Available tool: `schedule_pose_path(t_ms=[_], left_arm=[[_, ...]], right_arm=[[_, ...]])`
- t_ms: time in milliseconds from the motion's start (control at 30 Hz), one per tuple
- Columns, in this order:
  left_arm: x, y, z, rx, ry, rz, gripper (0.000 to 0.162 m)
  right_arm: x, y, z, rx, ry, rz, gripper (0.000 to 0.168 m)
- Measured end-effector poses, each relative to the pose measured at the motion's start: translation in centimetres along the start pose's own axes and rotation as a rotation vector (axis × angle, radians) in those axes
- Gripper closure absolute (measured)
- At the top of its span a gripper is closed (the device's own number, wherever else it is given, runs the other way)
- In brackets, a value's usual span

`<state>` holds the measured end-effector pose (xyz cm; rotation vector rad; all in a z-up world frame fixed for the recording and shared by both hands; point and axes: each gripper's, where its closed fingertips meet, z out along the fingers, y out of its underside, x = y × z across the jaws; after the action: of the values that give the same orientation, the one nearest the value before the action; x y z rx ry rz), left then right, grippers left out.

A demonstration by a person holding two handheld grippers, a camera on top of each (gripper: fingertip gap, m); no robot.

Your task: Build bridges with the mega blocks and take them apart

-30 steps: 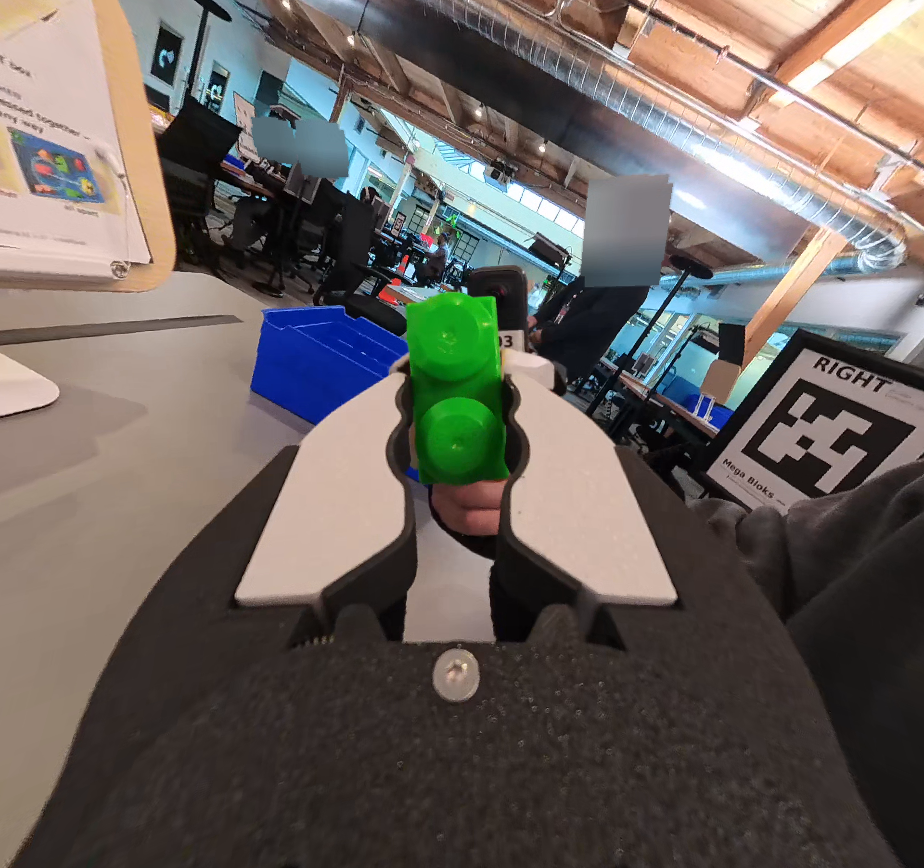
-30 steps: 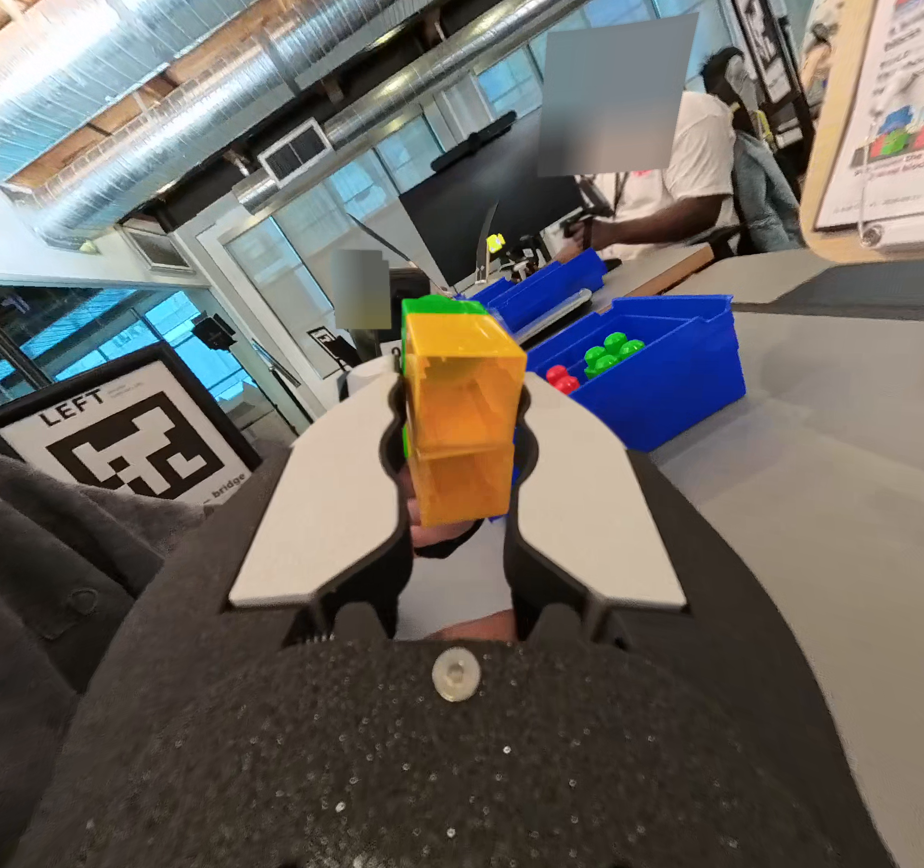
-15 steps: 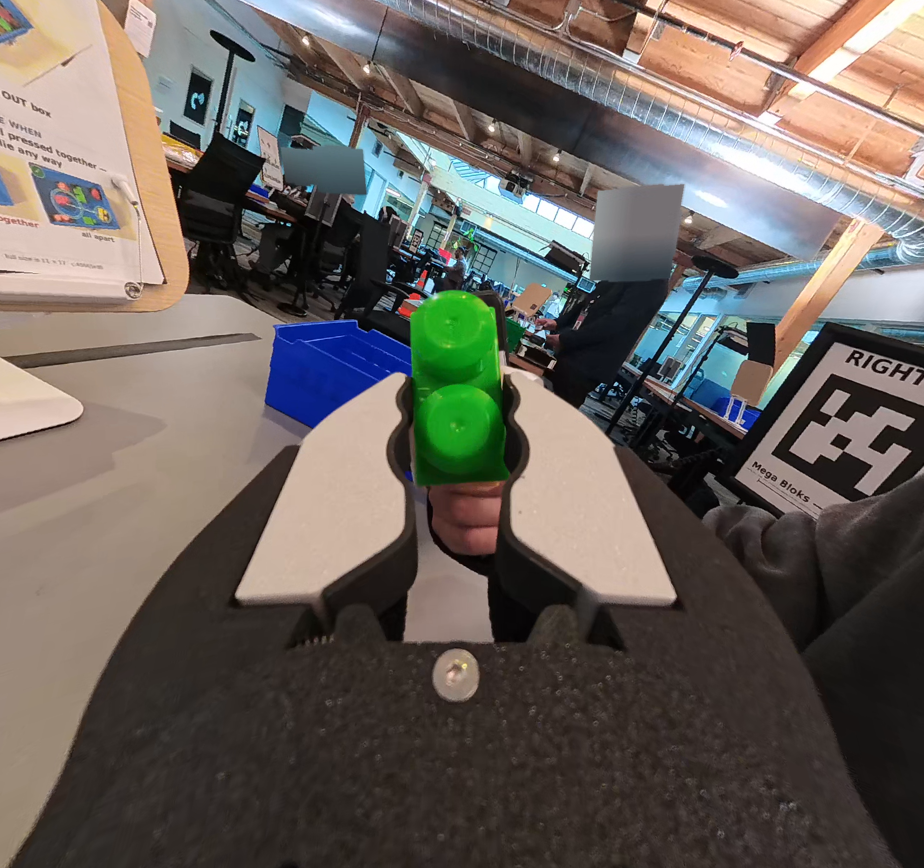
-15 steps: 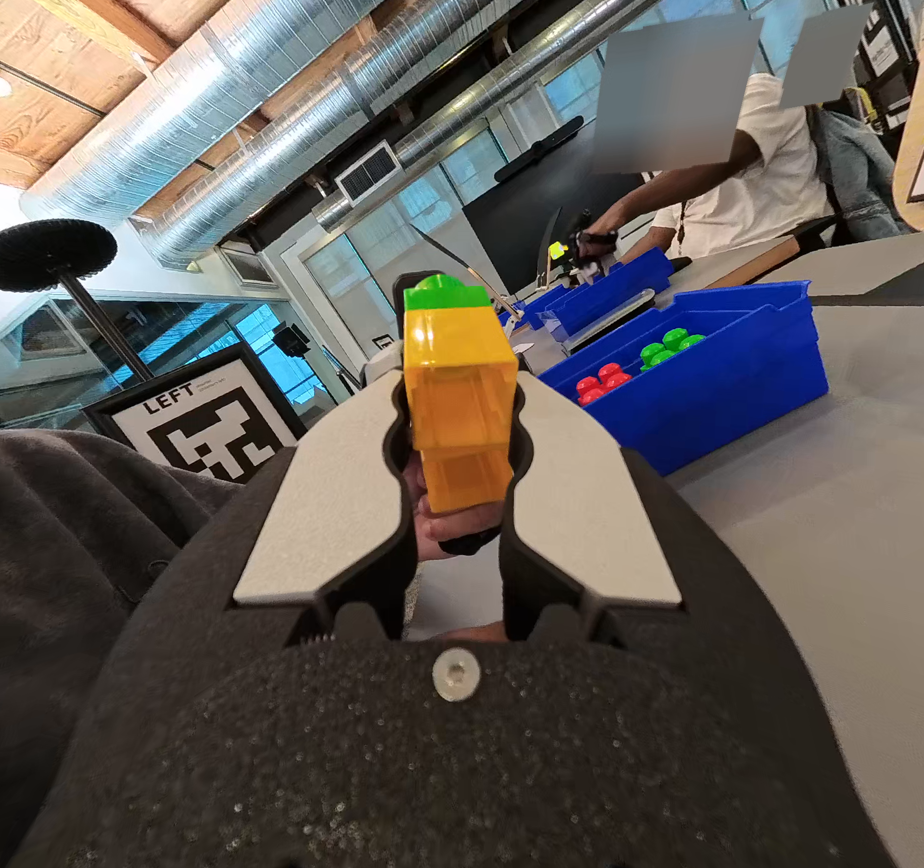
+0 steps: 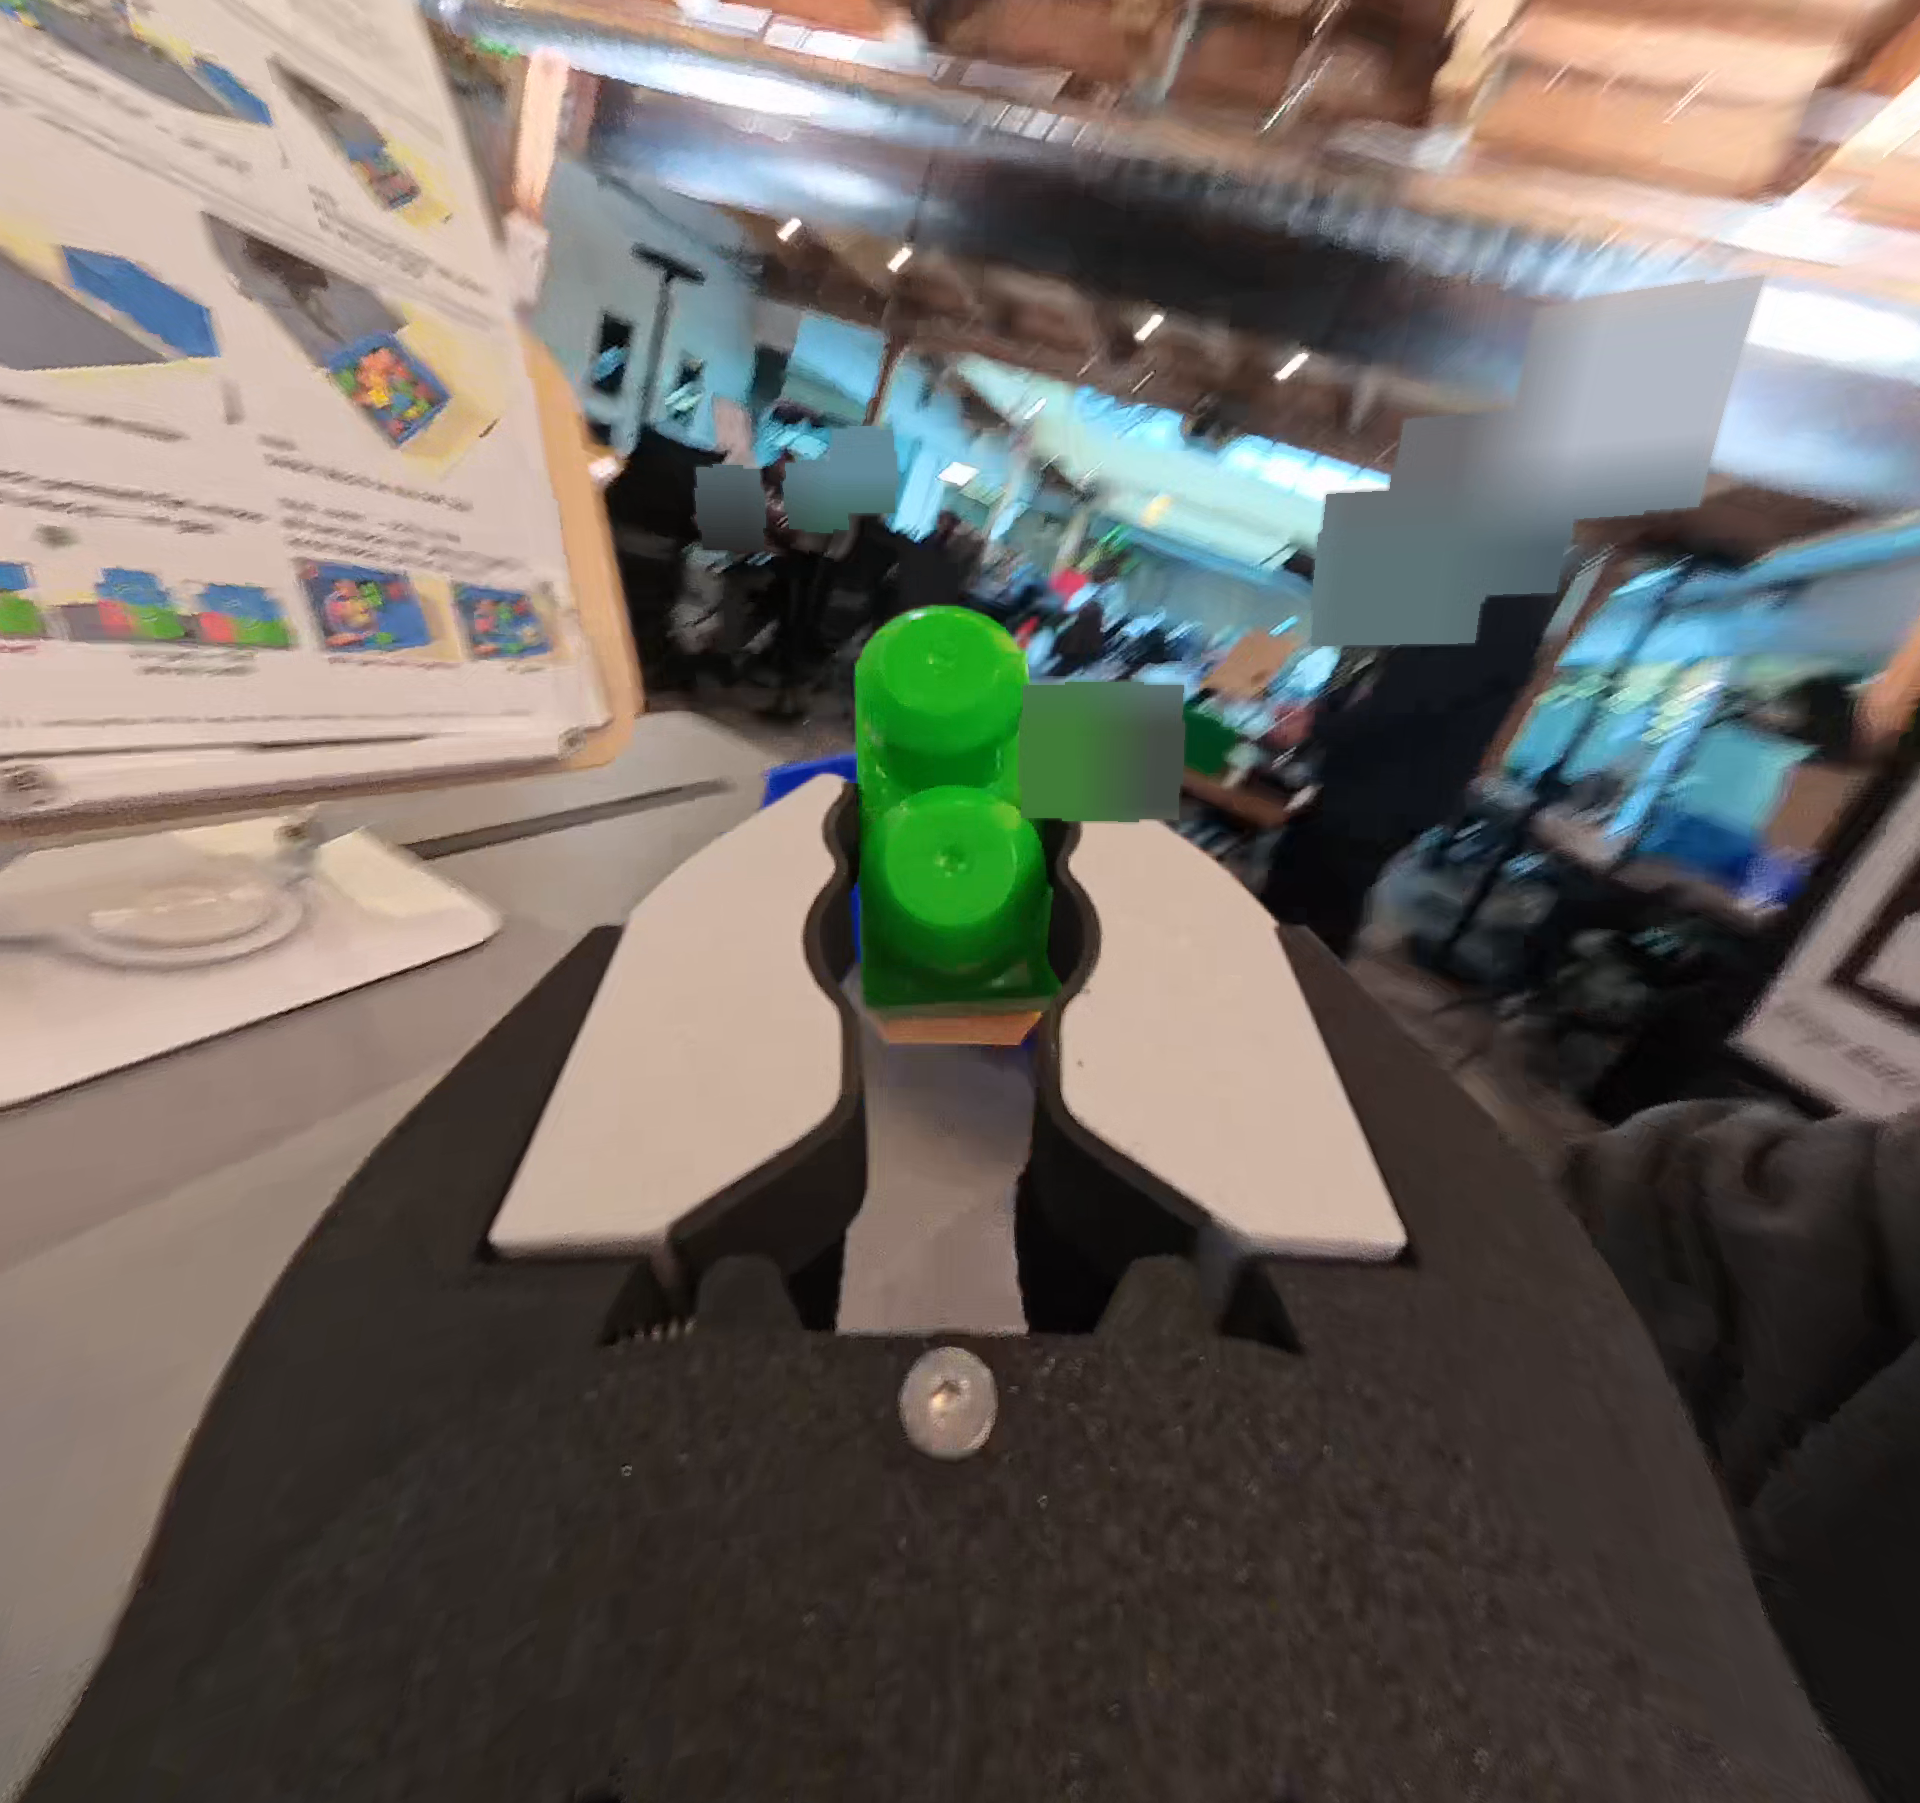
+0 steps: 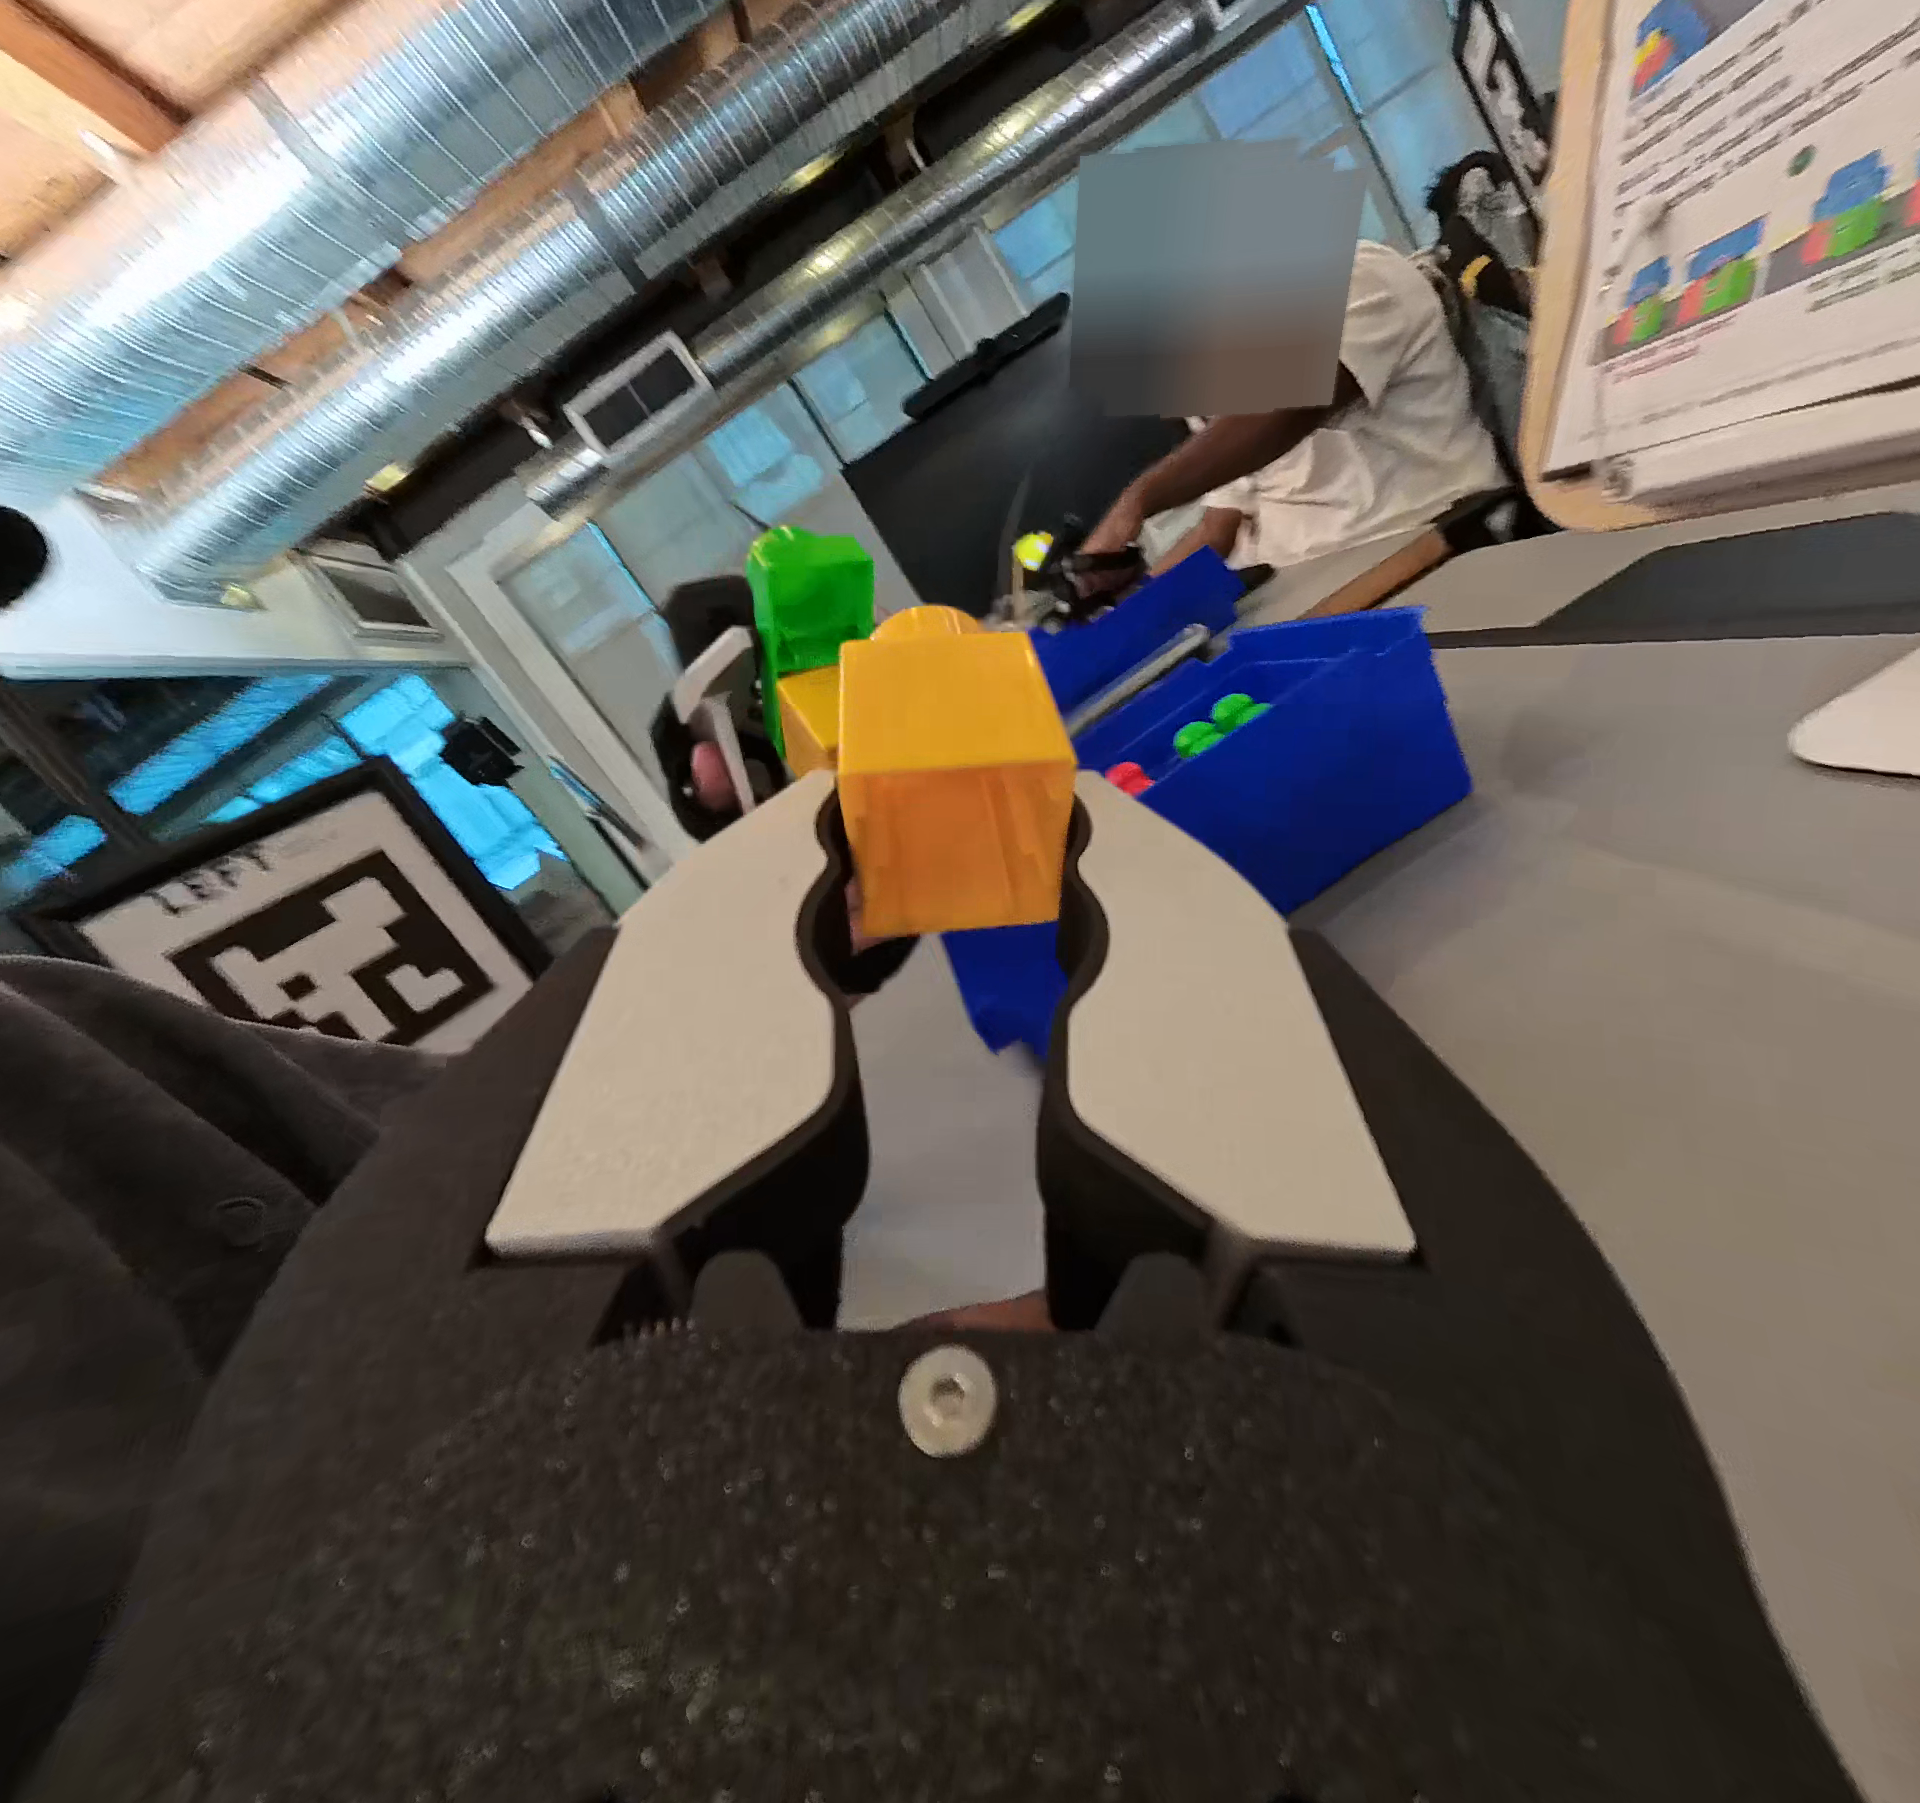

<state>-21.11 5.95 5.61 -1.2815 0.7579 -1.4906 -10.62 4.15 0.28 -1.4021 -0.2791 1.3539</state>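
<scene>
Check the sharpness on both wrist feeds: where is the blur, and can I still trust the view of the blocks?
Left wrist view: heavy motion smear across ceiling and background, but the left hand-held gripper and green block stay fairly sharp. Right wrist view: milder blur at ducts and edges; the right hand-held gripper and orange block read clearly, and so does the blue bin.

— What is seen above the grey table [image 6: 1621, 922]?
— Silver ducts [image 6: 436, 195] are hung under a wooden ceiling [image 5: 1558, 8].
— And behind the table?
— Large windows [image 6: 831, 403] are set there; a seated person [image 6: 1340, 423] is seen beyond it.
</scene>
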Motion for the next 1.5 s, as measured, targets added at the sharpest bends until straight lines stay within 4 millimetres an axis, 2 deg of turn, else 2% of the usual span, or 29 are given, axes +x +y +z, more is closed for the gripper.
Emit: schedule_pose_path(t_ms=[67, 100, 167, 233, 333, 400, 467, 500, 567, 600, 667, 700, 733, 800, 833, 933, 1033, 1167, 1200, 1233, 1300, 1367, 1400, 1433, 1467, 1500], left_arm=[[-1.6, 2.0, -0.5, -0.131, -0.161, 0.104, 0.129], [-3.1, 3.3, -1.2, -0.213, -0.288, 0.155, 0.129], [-5.6, 5.7, -2.7, -0.369, -0.492, 0.215, 0.129], [-6.6, 7.3, -3.5, -0.472, -0.589, 0.257, 0.129], [-7.3, 8.2, -3.6, -0.544, -0.636, 0.342, 0.128], [-6.8, 8.8, -3.0, -0.541, -0.590, 0.304, 0.128], [-6.2, 9.1, -2.6, -0.538, -0.540, 0.257, 0.129], [-6.0, 9.3, -2.4, -0.548, -0.518, 0.246, 0.128], [-5.7, 9.4, -2.4, -0.561, -0.495, 0.236, 0.129], [-5.6, 9.3, -2.3, -0.555, -0.486, 0.229, 0.129], [-4.9, 9.0, -2.1, -0.547, -0.453, 0.207, 0.129], [-4.4, 8.9, -2.0, -0.548, -0.433, 0.198, 0.129], [-4.0, 8.7, -1.8, -0.540, -0.417, 0.195, 0.129], [-3.5, 8.2, -1.7, -0.523, -0.407, 0.207, 0.129], [-3.3, 8.1, -1.6, -0.527, -0.406, 0.216, 0.129], [-2.9, 7.9, -1.5, -0.532, -0.402, 0.236, 0.129], [-2.5, 8.2, -1.3, -0.554, -0.388, 0.245, 0.129], [-2.3, 8.5, -1.4, -0.578, -0.396, 0.284, 0.128], [-2.4, 8.5, -1.6, -0.582, -0.405, 0.295, 0.128], [-2.6, 8.6, -1.7, -0.586, -0.413, 0.299, 0.128], [-2.7, 8.6, -1.9, -0.585, -0.414, 0.282, 0.128], [-2.8, 8.6, -2.1, -0.577, -0.405, 0.252, 0.128], [-2.9, 8.6, -2.2, -0.573, -0.402, 0.243, 0.128], [-3.0, 8.5, -2.3, -0.571, -0.400, 0.238, 0.129], [-3.1, 8.4, -2.4, -0.569, -0.392, 0.234, 0.129], [-3.0, 8.4, -2.3, -0.566, -0.374, 0.228, 0.129]], right_arm=[[1.0, 0.1, -0.4, -0.049, 0.117, -0.080, 0.132], [2.0, 0.1, -0.7, -0.076, 0.210, -0.128, 0.132], [4.6, -0.1, -2.1, -0.136, 0.455, -0.242, 0.132], [6.8, -0.7, -4.0, -0.184, 0.699, -0.381, 0.132], [7.4, -1.1, -5.1, -0.220, 0.822, -0.464, 0.131], [7.2, -1.6, -5.4, -0.207, 0.841, -0.475, 0.131], [6.5, -3.5, -6.4, -0.205, 0.900, -0.551, 0.131], [6.0, -5.5, -7.7, -0.194, 0.957, -0.609, 0.131], [5.8, -10.1, -11.9, -0.163, 1.099, -0.672, 0.131], [6.8, -11.4, -14.2, -0.196, 1.137, -0.621, 0.131], [11.2, -12.1, -19.7, -0.319, 1.239, -0.482, 0.131], [14.1, -11.7, -22.7, -0.384, 1.306, -0.426, 0.131], [16.9, -10.3, -24.8, -0.467, 1.306, -0.331, 0.131], [21.1, -7.6, -26.9, -0.538, 1.269, -0.204, 0.131], [22.6, -6.7, -27.5, -0.560, 1.276, -0.188, 0.131], [25.1, -4.7, -27.4, -0.669, 1.264, -0.211, 0.131], [26.1, -3.8, -26.5, -0.693, 1.251, -0.179, 0.131], [26.0, -2.7, -26.7, -0.715, 1.278, -0.127, 0.130], [25.7, -2.6, -26.7, -0.719, 1.273, -0.108, 0.120], [25.0, -2.8, -26.7, -0.711, 1.265, -0.095, 0.110], [22.5, -4.7, -26.7, -0.637, 1.273, -0.117, 0.109], [18.2, -7.8, -25.5, -0.468, 1.250, -0.207, 0.110], [15.4, -9.3, -24.1, -0.350, 1.204, -0.263, 0.113], [12.3, -10.1, -21.6, -0.246, 1.103, -0.312, 0.118], [9.0, -9.8, -18.4, -0.187, 0.950, -0.353, 0.119], [5.9, -8.4, -14.9, -0.168, 0.779, -0.369, 0.120]])
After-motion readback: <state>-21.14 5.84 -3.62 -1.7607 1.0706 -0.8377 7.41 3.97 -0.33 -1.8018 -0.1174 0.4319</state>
